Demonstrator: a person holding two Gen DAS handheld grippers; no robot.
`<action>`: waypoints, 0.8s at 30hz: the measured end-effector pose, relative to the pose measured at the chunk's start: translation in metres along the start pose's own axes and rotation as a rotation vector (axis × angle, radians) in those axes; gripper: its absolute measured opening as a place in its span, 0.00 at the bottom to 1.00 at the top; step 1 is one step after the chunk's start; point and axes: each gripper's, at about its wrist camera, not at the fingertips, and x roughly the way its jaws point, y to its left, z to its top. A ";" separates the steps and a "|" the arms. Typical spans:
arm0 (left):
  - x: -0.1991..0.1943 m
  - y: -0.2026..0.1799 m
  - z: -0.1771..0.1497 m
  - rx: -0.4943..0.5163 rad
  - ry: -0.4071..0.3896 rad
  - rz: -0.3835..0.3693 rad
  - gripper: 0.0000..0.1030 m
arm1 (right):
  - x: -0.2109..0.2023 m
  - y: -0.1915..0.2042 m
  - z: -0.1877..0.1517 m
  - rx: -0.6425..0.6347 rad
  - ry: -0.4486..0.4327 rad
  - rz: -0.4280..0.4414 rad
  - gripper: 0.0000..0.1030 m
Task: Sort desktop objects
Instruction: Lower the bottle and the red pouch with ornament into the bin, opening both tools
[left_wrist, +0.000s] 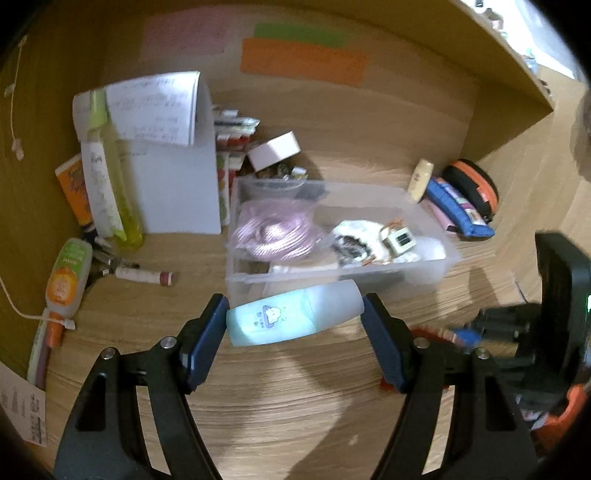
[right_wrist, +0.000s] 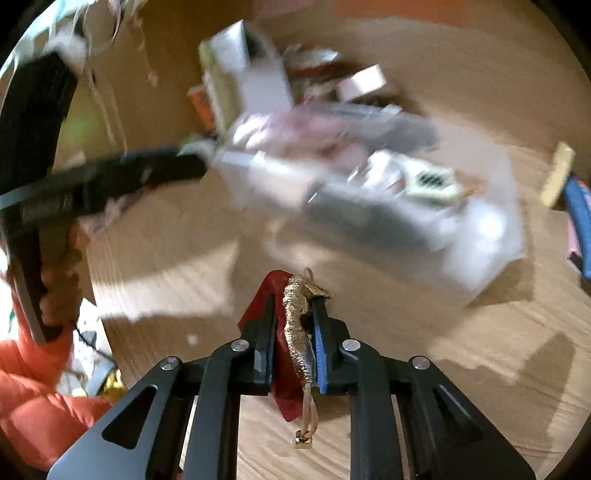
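We see the left tongs (left_wrist: 295, 317) clamped on a pale blue and white plastic bottle with a small cartoon print (left_wrist: 291, 317); the bottle lies crosswise between the two blue pads (left_wrist: 207, 343), its ends touching them, and it hangs above the wooden worktop (left_wrist: 280, 413), just in front of the clear plastic bin (left_wrist: 424, 273).

Inside that bin we make out a coiled pink cable in a clear bag (left_wrist: 273, 236) on the left and a small cream-coloured device with a dark grille (left_wrist: 400, 240) on the right, with white items around it.

Left of the bin stands a white cardboard box with printed sheets (left_wrist: 177, 177). A tall yellow-green bottle (left_wrist: 118, 173) leans beside it. A white and red tube (left_wrist: 144, 275) lies flat on the worktop near the bin's left corner.

Right of the bin we see a cream tube (left_wrist: 421, 181) resting on a blue pouch (left_wrist: 458, 210), with a black and orange round case (left_wrist: 476, 188) behind them.

From the right wrist view, blurred beyond the fingers, we see the right tongs (right_wrist: 293, 314) drawn together on a red cloth pouch with a gold sequined strip and a gold cord (right_wrist: 291, 332). The pouch is held upright between the pads, above the worktop, with the cord's gold end dangling below. An orange sleeve (right_wrist: 33, 398) shows at the left edge of this view.
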 end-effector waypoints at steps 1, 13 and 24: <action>-0.003 -0.003 0.001 0.005 -0.008 -0.006 0.71 | -0.007 -0.002 0.004 0.011 -0.022 -0.006 0.14; -0.035 -0.034 0.031 0.062 -0.144 -0.052 0.71 | -0.072 -0.033 0.057 0.062 -0.267 -0.082 0.14; -0.012 -0.035 0.055 0.054 -0.150 -0.015 0.71 | -0.064 -0.048 0.088 0.093 -0.342 -0.098 0.14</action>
